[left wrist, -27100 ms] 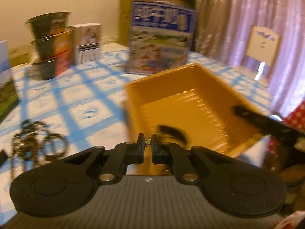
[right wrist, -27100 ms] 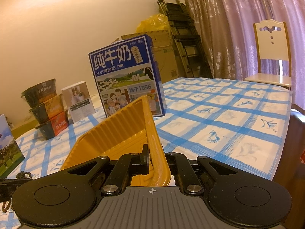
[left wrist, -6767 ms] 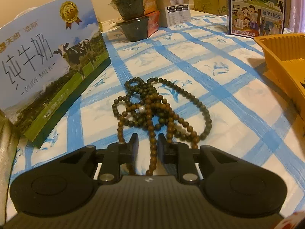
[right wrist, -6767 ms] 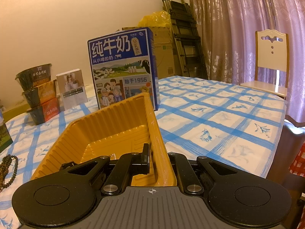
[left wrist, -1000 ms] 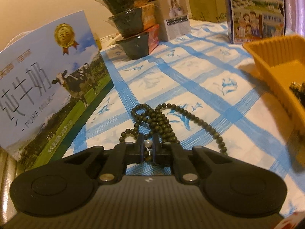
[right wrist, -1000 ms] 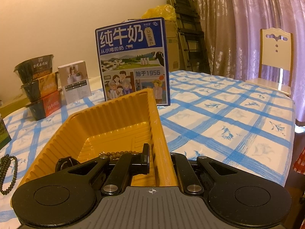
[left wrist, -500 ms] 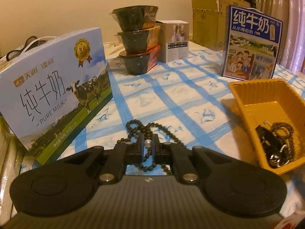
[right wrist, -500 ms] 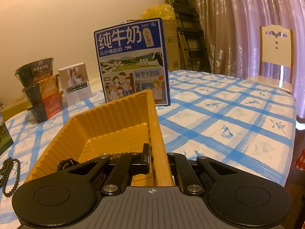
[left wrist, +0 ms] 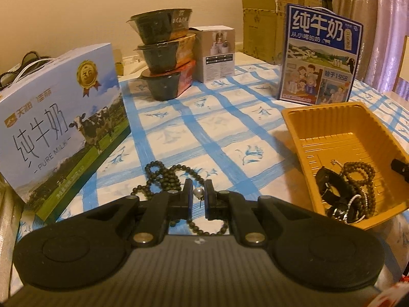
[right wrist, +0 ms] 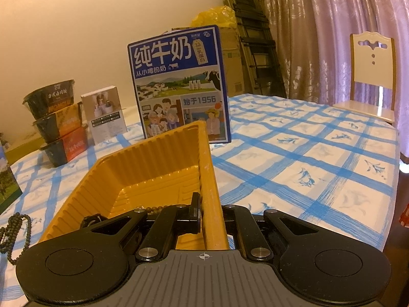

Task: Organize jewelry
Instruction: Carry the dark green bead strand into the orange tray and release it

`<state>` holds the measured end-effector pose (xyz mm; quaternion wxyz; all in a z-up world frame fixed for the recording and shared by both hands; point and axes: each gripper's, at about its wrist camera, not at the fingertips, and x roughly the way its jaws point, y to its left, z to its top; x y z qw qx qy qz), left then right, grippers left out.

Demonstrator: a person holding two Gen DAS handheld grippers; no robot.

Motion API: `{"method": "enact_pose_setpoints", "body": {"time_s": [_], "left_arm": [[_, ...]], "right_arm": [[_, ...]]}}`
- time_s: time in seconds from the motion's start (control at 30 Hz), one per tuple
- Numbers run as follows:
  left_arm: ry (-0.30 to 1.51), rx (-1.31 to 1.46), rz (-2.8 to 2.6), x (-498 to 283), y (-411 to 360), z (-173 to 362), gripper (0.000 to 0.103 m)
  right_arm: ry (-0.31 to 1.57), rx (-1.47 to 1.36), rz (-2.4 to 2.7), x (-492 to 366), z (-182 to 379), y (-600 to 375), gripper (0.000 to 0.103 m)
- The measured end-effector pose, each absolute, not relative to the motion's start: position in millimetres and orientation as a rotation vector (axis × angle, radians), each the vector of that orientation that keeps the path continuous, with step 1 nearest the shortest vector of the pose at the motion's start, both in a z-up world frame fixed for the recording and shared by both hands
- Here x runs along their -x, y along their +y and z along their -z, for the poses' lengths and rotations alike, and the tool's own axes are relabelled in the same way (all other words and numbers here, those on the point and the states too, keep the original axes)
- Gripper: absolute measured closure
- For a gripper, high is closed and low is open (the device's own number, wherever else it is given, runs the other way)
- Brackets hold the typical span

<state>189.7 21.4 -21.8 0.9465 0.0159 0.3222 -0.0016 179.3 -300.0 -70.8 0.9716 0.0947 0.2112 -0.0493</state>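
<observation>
My left gripper is shut on a small pearl earring, held above the checked tablecloth. A dark bead necklace lies on the cloth just beyond and under the fingers. The yellow tray sits to the right and holds a dark bracelet, a bead strand and a silver chain. My right gripper is shut on the tray's right wall. The bead necklace shows at the right wrist view's left edge.
A pale blue milk carton box lies at the left. Stacked noodle bowls, a small white box and a dark blue milk box stand behind. A white chair stands at the table's far right.
My left gripper has risen and pulled back with the pearl earring in it, so the bead necklace now lies lower and the tray has come into view. The right gripper keeps its hold.
</observation>
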Motion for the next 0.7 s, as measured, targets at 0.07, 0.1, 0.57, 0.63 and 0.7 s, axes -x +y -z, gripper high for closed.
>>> {"method": "enact_pose_setpoints", "body": {"time_s": [0.07,0.1,0.57,0.63,0.7], "left_arm": [[0.655,-0.036,0.010,-190.0,17.1,20.4,0.096],[0.656,-0.035,0.015,-190.0,15.3,19.8,0.096],[0.631,0.002,0.208,-184.9,-44.4,2.4,0.096],[0.633,0.008,0.246,-186.5,-58.0,1.7,0.096],[0.636,0.019,0.279,-188.5,-71.8,1.5,0.096]], "right_arm": [[0.426,-0.191,0.097,-179.3,70.7,-299.8,0.096],[0.426,-0.189,0.098,-179.3,70.9,-299.4,0.096],[0.423,-0.180,0.072,-175.0,69.0,-300.1,0.096],[0.424,-0.182,0.071,-174.6,69.0,-299.9,0.096],[0.422,-0.179,0.070,-174.5,69.0,-300.3,0.096]]}}
